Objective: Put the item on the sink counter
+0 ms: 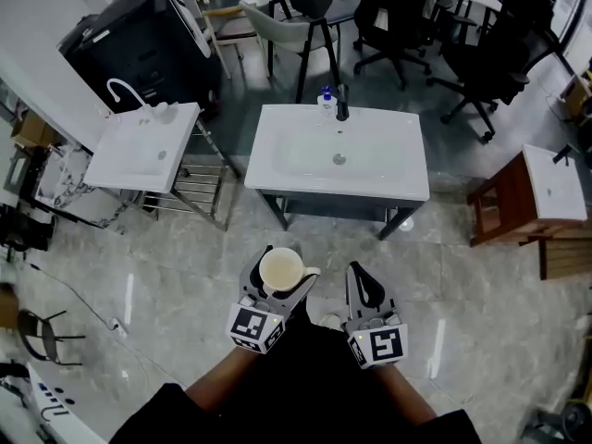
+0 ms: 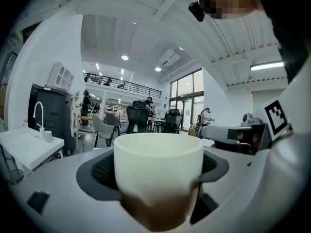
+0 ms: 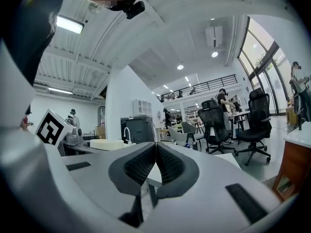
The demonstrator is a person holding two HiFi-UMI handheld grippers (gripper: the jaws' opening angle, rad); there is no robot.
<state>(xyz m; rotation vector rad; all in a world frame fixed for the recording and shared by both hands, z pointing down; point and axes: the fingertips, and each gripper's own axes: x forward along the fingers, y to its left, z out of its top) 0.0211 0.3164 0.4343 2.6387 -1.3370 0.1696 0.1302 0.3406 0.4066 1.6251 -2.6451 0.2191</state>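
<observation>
Left tool (image 1: pixel 277 283), lower centre, carries round cream ceramic mug (image 1: pixel 279 268).
Wide jaws clamp it upright for carriage; right tool (image 1: pixel 363 287) closed, empty; white sink table (image 1: pixel 277 176) well apart.

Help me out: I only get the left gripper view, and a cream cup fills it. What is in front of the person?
Observer: In the head view, a wide white sink counter stands straight ahead, with a stretch of marbled floor between it and the cup.
Operator: Is anything standing on that counter?
Observer: A dark faucet and a small blue-capped bottle stand side by side at its back edge.
Operator: And the other hand?
Observer: The right hand-held gripper has its jaws shut together with nothing between them.
</observation>
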